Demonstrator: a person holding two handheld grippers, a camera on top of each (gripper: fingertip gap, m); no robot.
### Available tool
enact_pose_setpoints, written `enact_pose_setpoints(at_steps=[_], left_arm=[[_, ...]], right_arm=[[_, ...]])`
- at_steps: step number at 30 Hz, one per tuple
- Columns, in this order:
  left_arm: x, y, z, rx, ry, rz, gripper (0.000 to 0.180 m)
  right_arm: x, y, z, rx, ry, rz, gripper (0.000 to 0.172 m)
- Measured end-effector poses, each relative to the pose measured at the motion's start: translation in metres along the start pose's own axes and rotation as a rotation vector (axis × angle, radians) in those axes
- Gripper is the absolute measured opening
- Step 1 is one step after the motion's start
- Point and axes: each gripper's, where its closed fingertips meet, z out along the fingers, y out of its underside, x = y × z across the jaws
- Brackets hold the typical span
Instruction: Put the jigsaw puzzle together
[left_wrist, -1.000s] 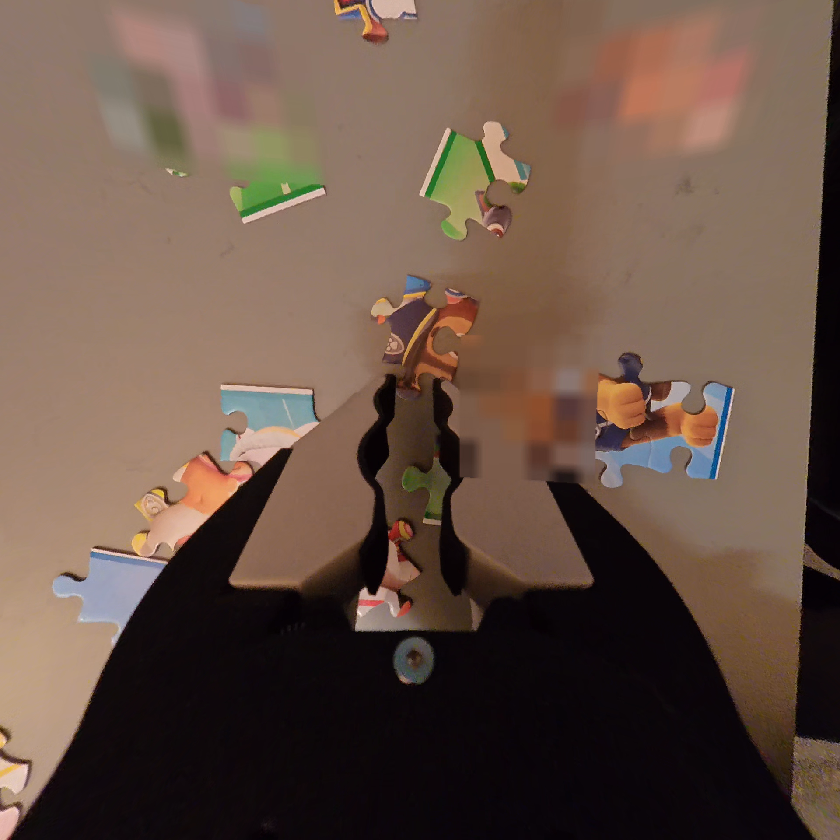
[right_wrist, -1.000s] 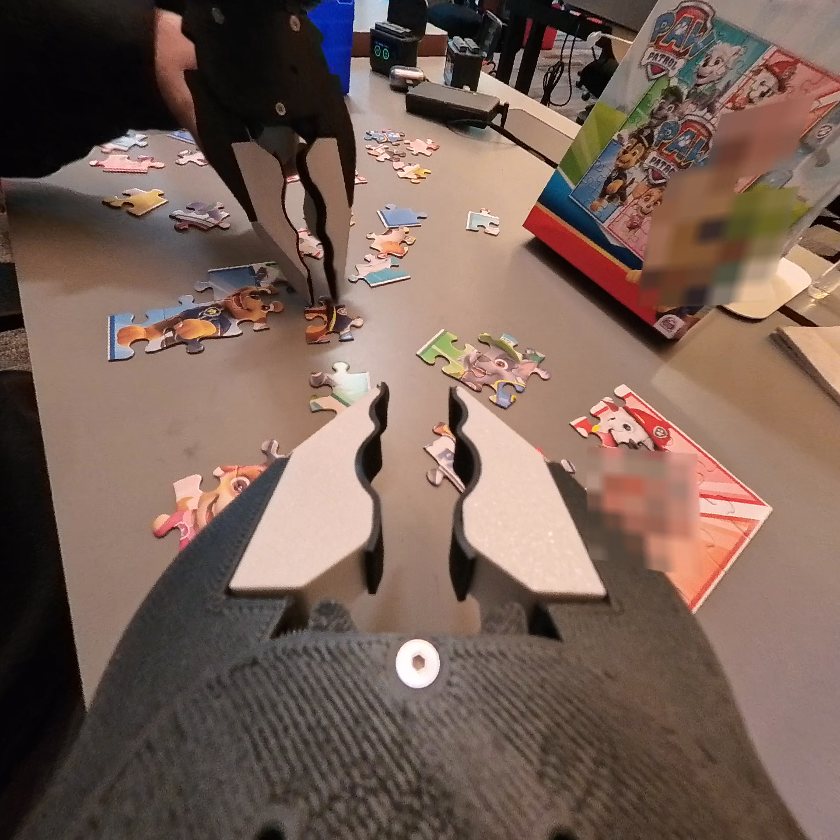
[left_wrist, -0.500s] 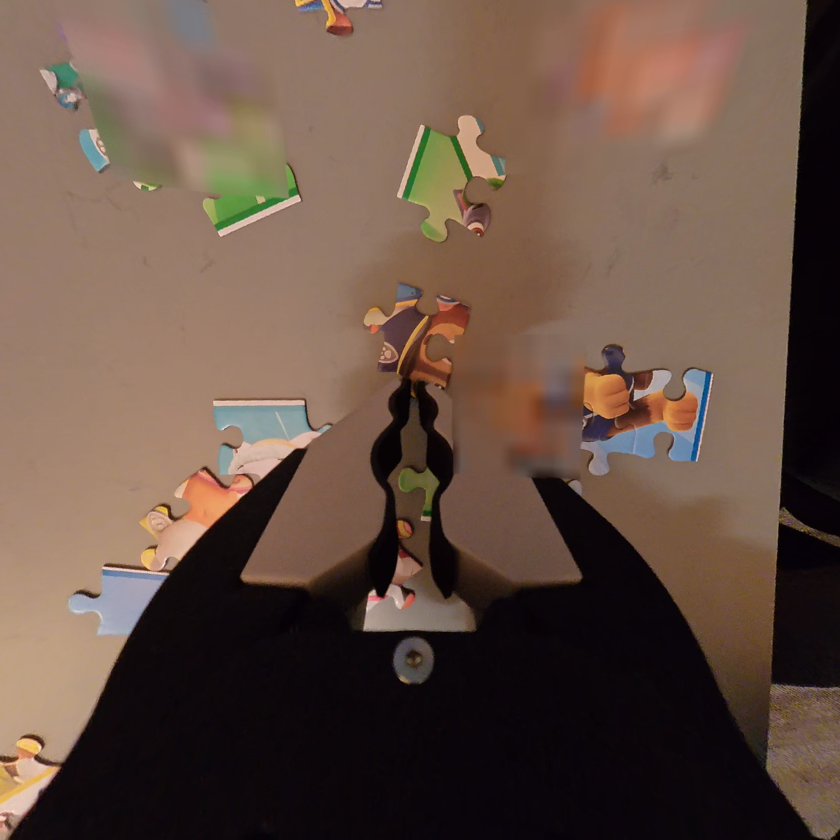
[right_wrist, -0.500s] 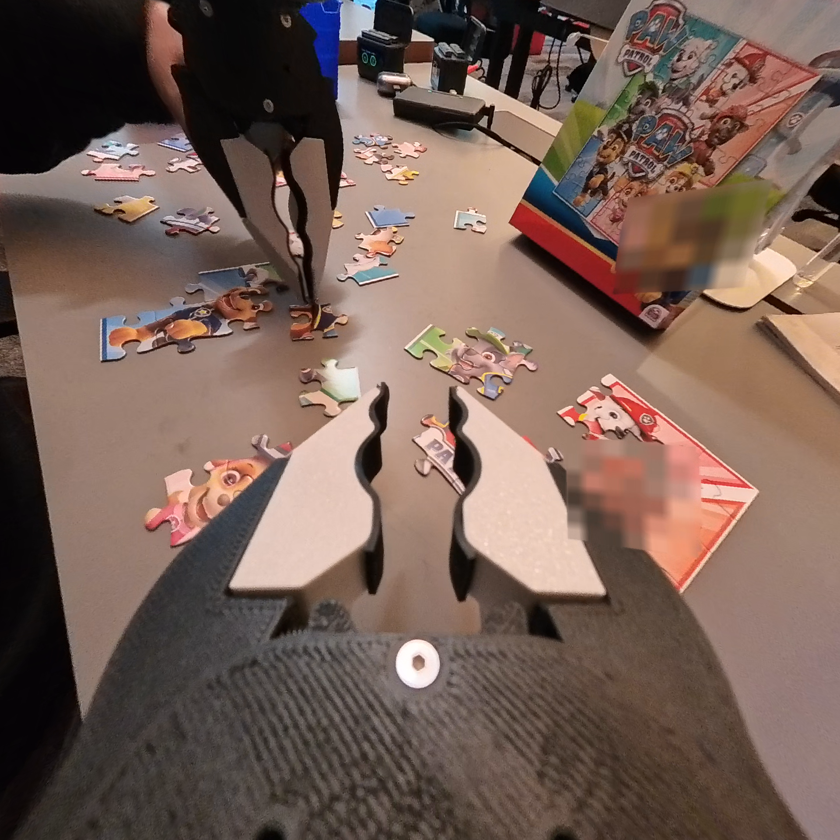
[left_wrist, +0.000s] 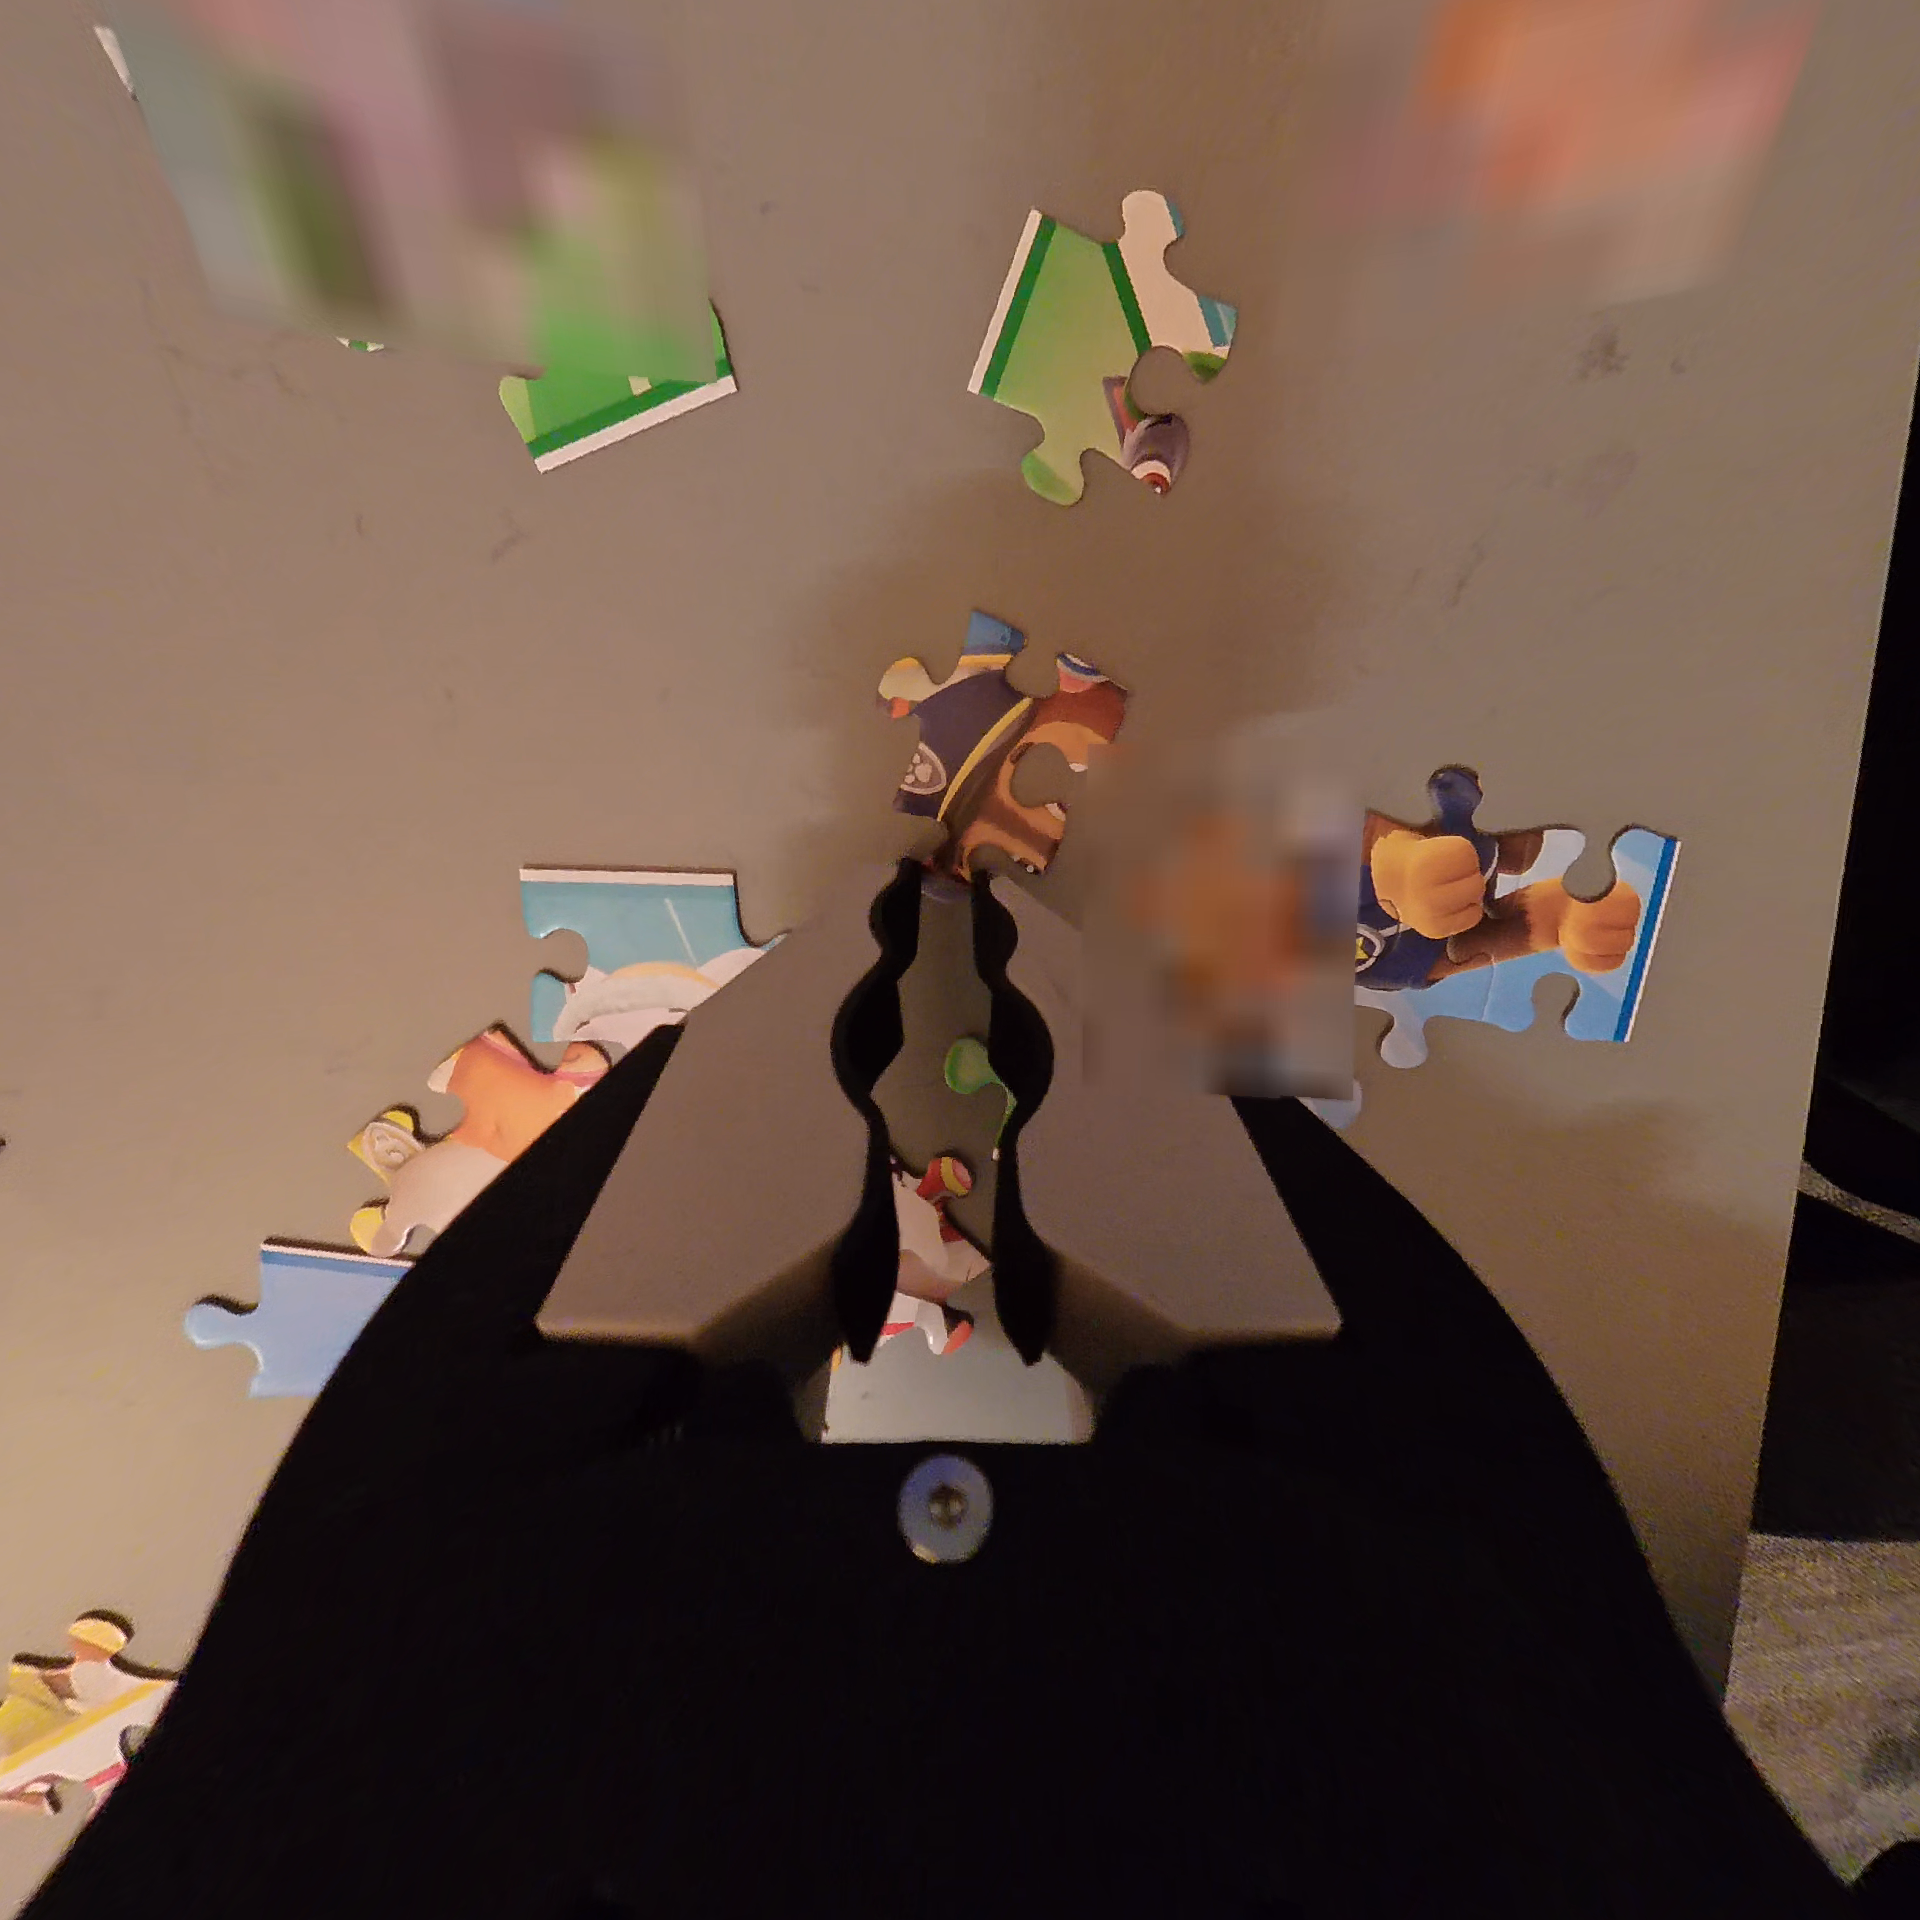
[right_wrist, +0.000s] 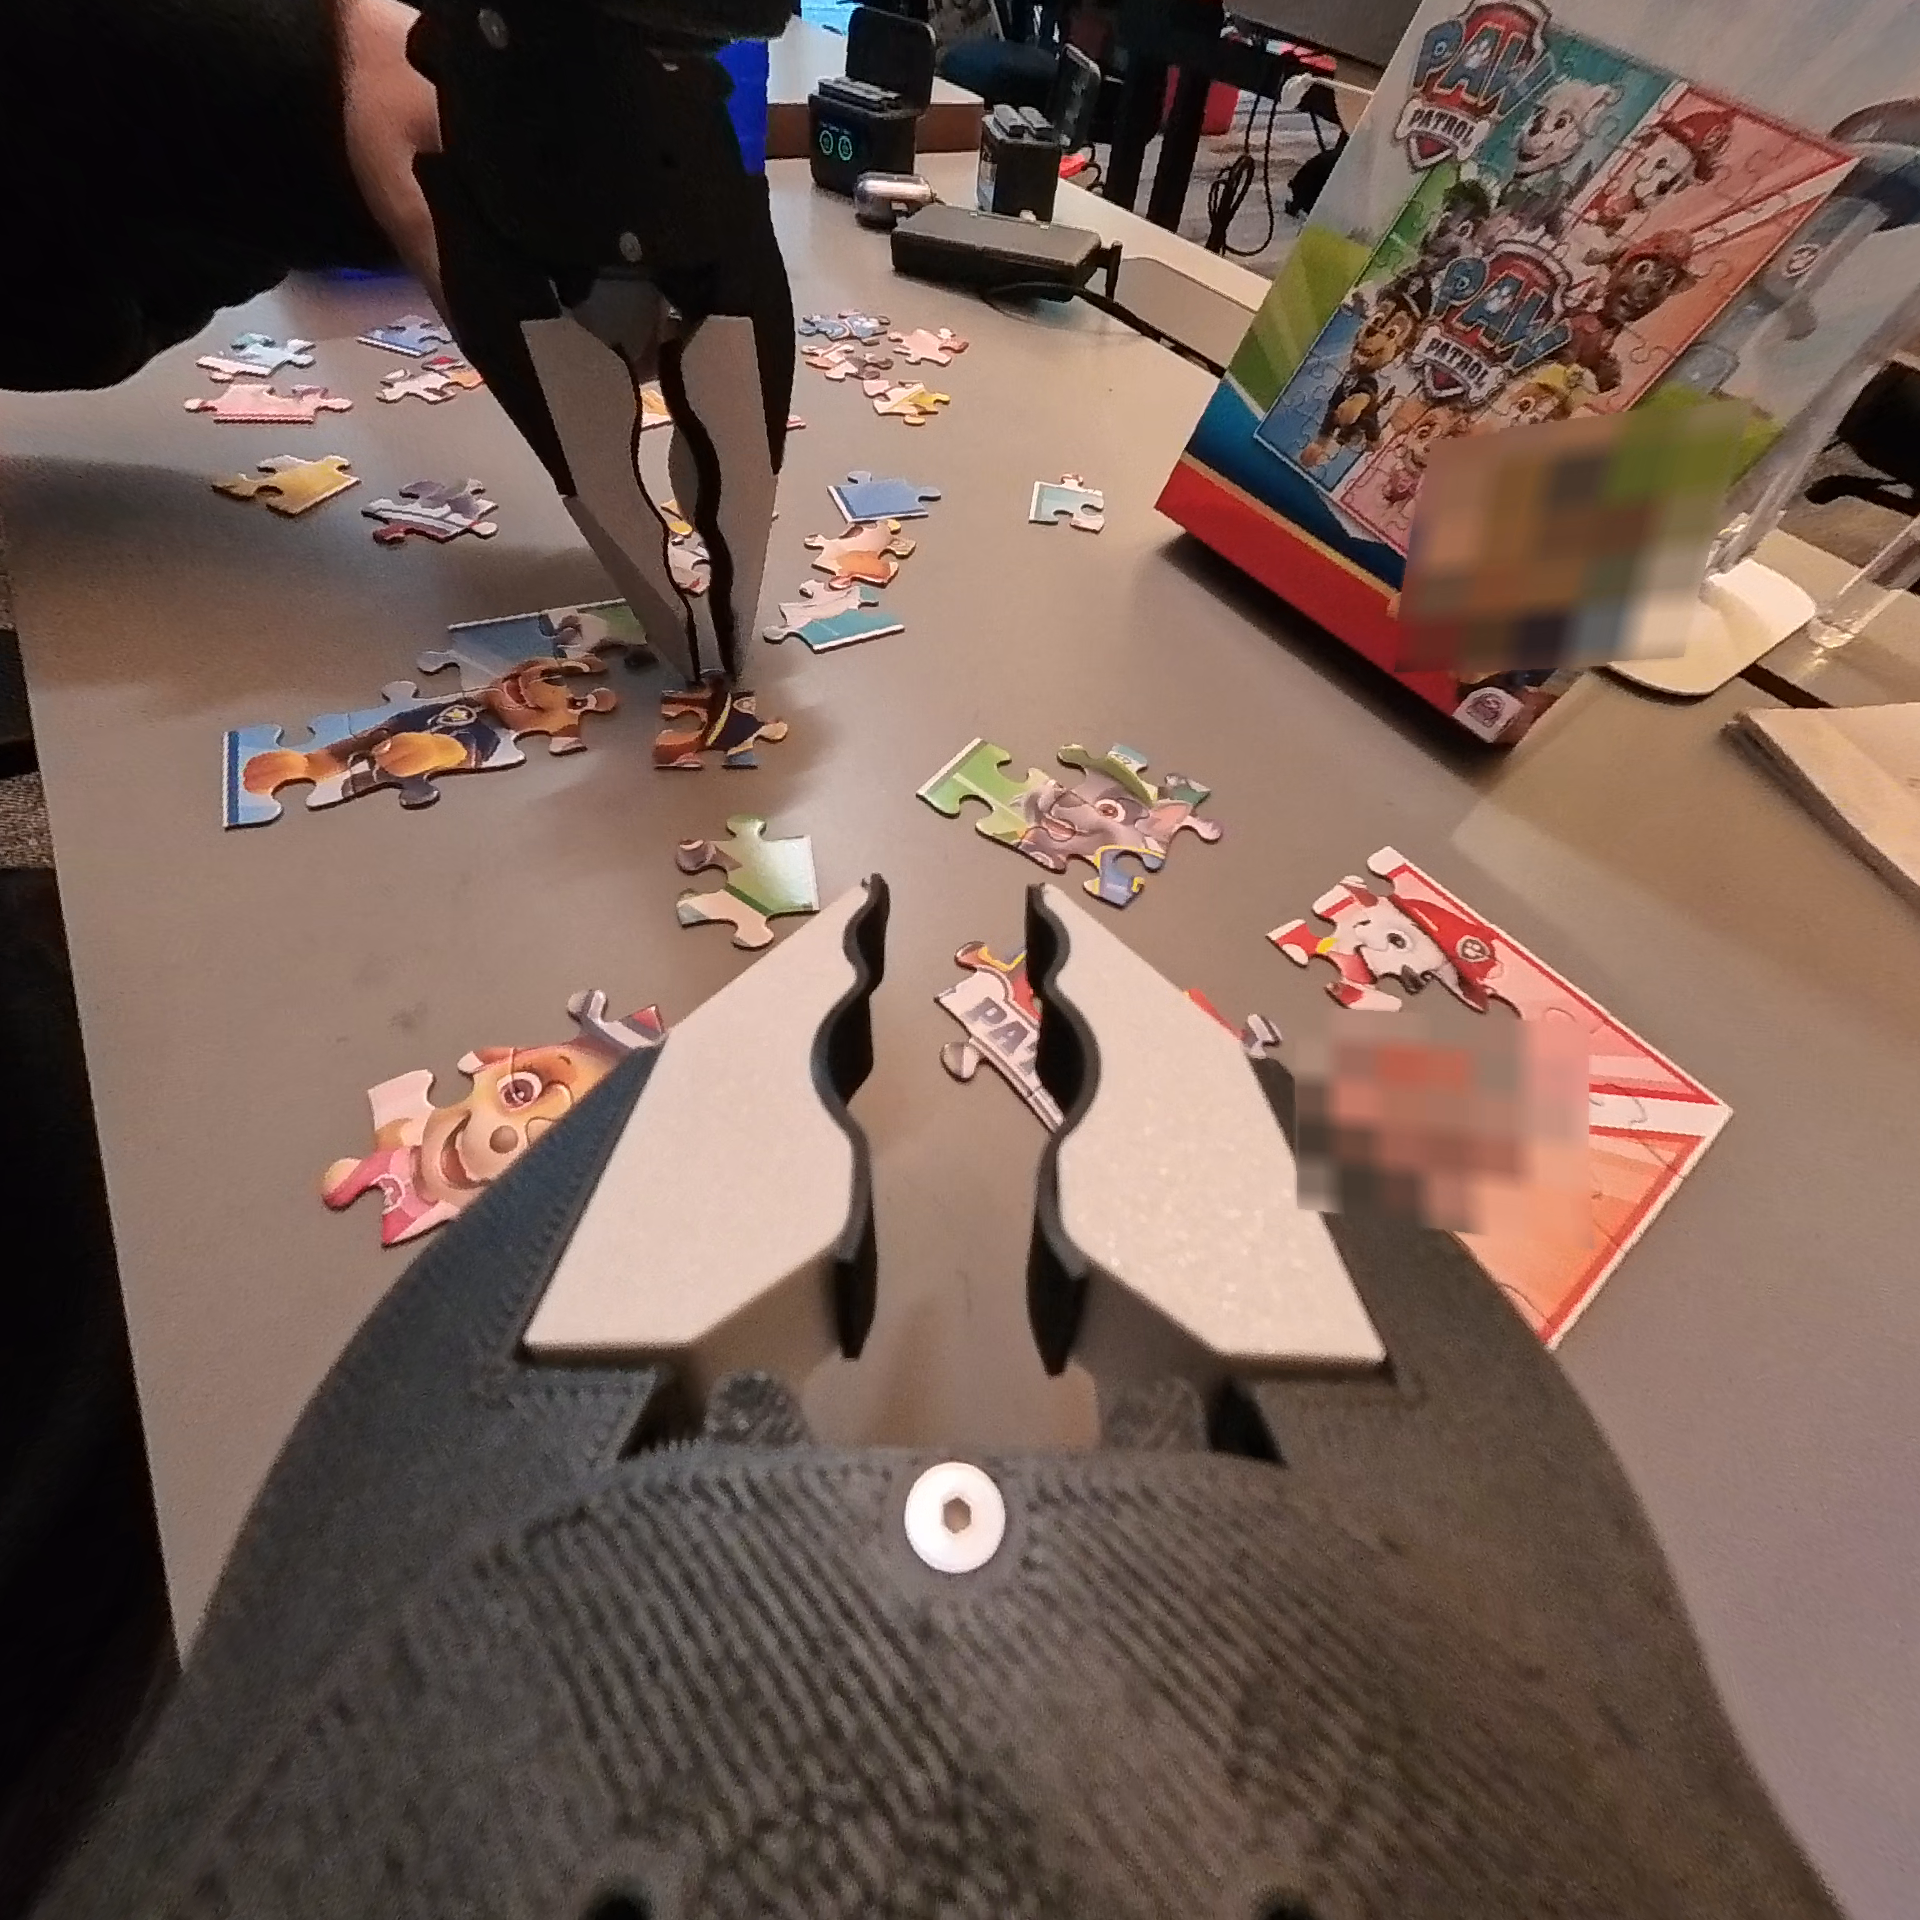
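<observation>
Looks like an office or lab workroom: long grey desk (right_wrist: 1039, 665) strewn with jigsaw pieces (right_wrist: 873, 551), puzzle box (right_wrist: 1455, 343) propped upright, black power adapter (right_wrist: 992, 249) with cable, charging cases (right_wrist: 862, 135), more desks and cables behind, grey carpet (left_wrist: 1829, 1683) underfoot.

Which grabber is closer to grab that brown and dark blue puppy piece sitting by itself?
Probably the left gripper: its tips stand, slightly apart, right at the edge of the brown and dark blue piece. The right gripper hovers open, farther away, over other pieces.
</observation>
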Motion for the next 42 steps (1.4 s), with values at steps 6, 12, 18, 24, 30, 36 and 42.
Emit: enact_pose_setpoints(at_steps=[6, 12, 18, 24, 30, 36, 42], left_arm=[[0.007, -0.001, 0.0, 0.003, 0.034, 0.01, 0.006], [0.013, -0.005, -0.005, 0.008, 0.038, 0.019, 0.0], [0.009, -0.003, 0.0, -0.01, 0.001, 0.015, 0.016], [0.007, -0.005, 0.003, -0.032, -0.003, 0.022, 0.007], [0.01, -0.005, 0.003, -0.051, 0.002, 0.042, 0.006], [0.013, -0.003, 0.002, -0.055, 0.006, 0.038, 0.006], [0.016, -0.004, -0.006, -0.055, 0.007, 0.032, 0.0]], right_arm=[[0.001, 0.0, -0.001, 0.0, 0.004, 0.0, 0.025], [0.003, 0.001, -0.002, 0.0, 0.008, 0.002, 0.025], [0.002, 0.0, -0.002, 0.004, 0.006, 0.003, 0.025], [0.001, 0.0, -0.003, 0.005, 0.006, 0.0, 0.025], [0.001, 0.001, -0.005, 0.009, 0.009, 0.005, 0.025], [0.002, 0.001, -0.006, 0.012, 0.007, 0.005, 0.025], [0.002, 0.0, -0.007, 0.016, 0.009, 0.007, 0.025]])
